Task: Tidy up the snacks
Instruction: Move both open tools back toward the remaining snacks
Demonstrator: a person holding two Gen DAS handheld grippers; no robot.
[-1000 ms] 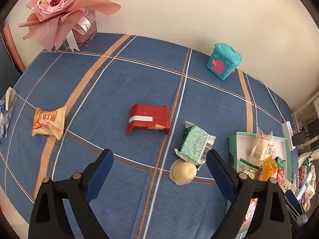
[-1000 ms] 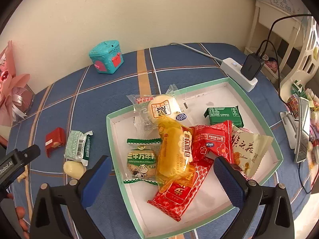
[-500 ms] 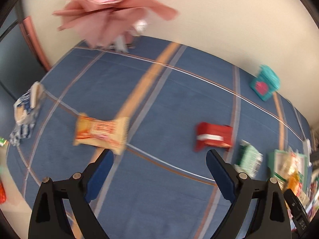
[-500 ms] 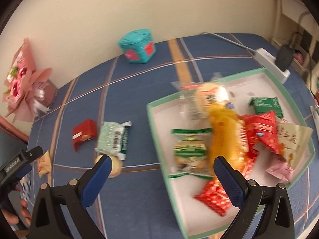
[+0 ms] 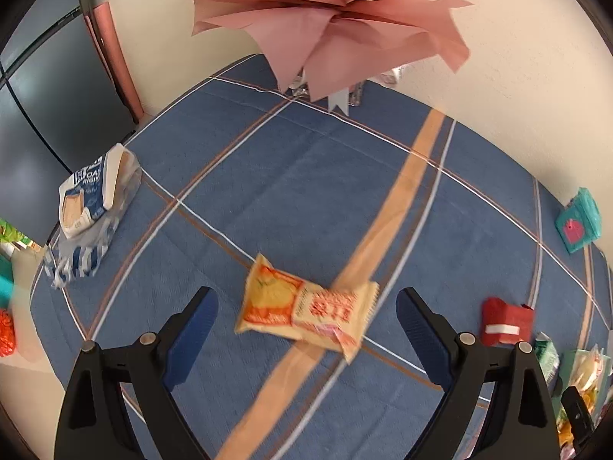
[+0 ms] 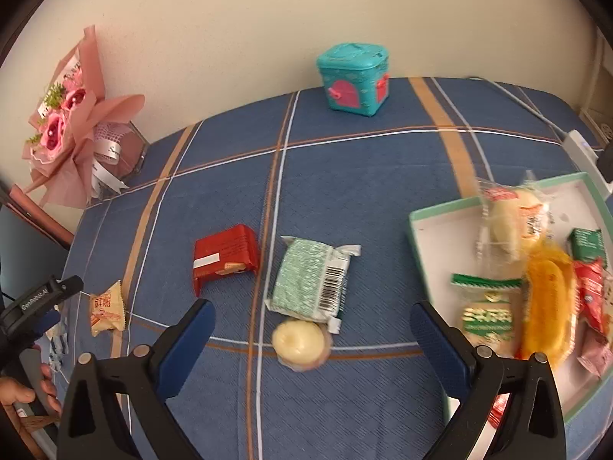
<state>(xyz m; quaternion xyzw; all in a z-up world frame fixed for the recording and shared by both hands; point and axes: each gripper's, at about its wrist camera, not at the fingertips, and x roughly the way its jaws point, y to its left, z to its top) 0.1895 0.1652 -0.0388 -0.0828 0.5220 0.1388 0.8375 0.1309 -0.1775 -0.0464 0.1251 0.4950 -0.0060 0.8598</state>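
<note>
An orange snack packet (image 5: pixel 306 308) lies on the blue checked tablecloth, straight ahead of my left gripper (image 5: pixel 304 299). That gripper is open and nothing touches its pads. Hanging over a round pale bun (image 6: pixel 300 339) and a green packet (image 6: pixel 312 280), my right gripper (image 6: pixel 312 308) is open too and holds nothing. A red packet (image 6: pixel 224 257) lies left of the green one. The white tray with a green rim (image 6: pixel 429 253) at the right holds several wrapped snacks. The orange packet (image 6: pixel 107 308) also shows at the far left of the right wrist view.
A pink bouquet (image 5: pixel 333 19) stands at the back by the wall. A teal toy box (image 6: pixel 354 76) sits at the back middle. A blue and white bread bag (image 5: pixel 92 199) lies near the table's left edge. A white power strip (image 6: pixel 586 157) lies behind the tray.
The left gripper has swung left from the red packet to over the orange packet. The right gripper has swung left from over the tray to over the bun and green packet. Both stayed open.
</note>
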